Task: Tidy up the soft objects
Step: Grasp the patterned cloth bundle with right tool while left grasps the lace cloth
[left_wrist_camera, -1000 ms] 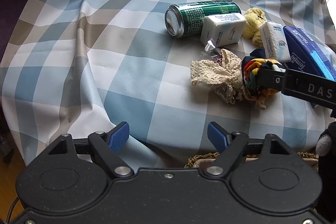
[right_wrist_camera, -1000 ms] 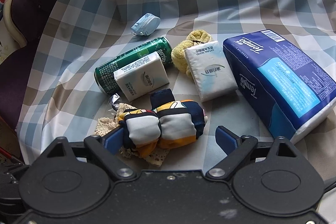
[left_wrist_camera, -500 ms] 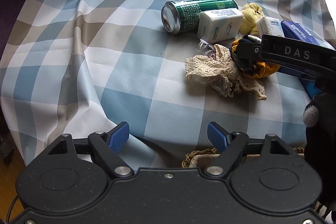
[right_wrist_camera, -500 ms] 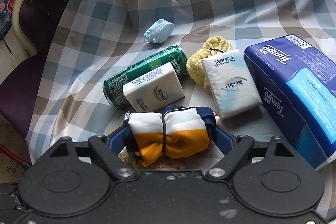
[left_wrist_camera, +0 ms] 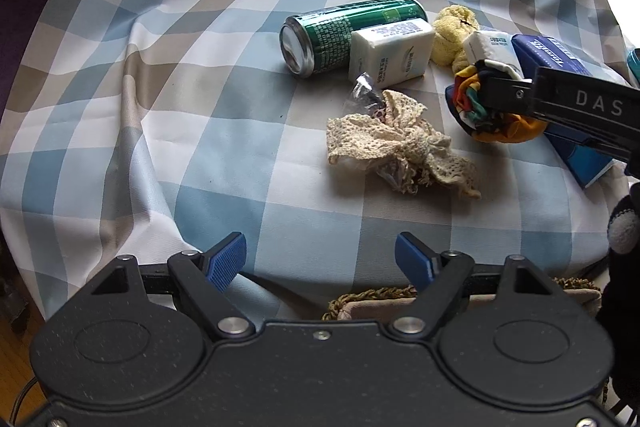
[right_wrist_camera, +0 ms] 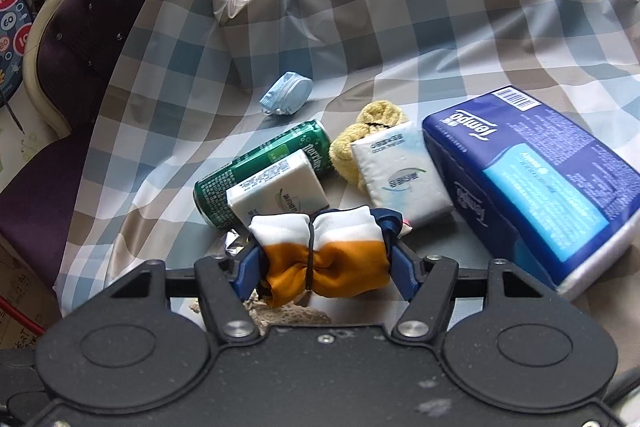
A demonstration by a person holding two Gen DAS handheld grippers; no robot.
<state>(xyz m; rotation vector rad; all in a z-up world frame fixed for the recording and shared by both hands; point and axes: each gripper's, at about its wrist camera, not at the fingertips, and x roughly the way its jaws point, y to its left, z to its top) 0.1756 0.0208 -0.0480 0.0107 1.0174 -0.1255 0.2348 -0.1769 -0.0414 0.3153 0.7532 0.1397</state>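
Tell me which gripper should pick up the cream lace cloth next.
Left. The left gripper is open and empty, facing the lace cloth. The right gripper, jaws just closing, is clamped on the colourful fabric bundle.

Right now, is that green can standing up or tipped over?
Tipped over: the green can lies on its side on the checked cloth, its end facing sideways.

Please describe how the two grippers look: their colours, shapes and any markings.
Each gripper, left gripper and right gripper, has a matte black speckled body with two round housings, silver screws and ribbed blue finger pads. The right one's side bears white letters "DAS". A black-and-white glove is worn behind it.
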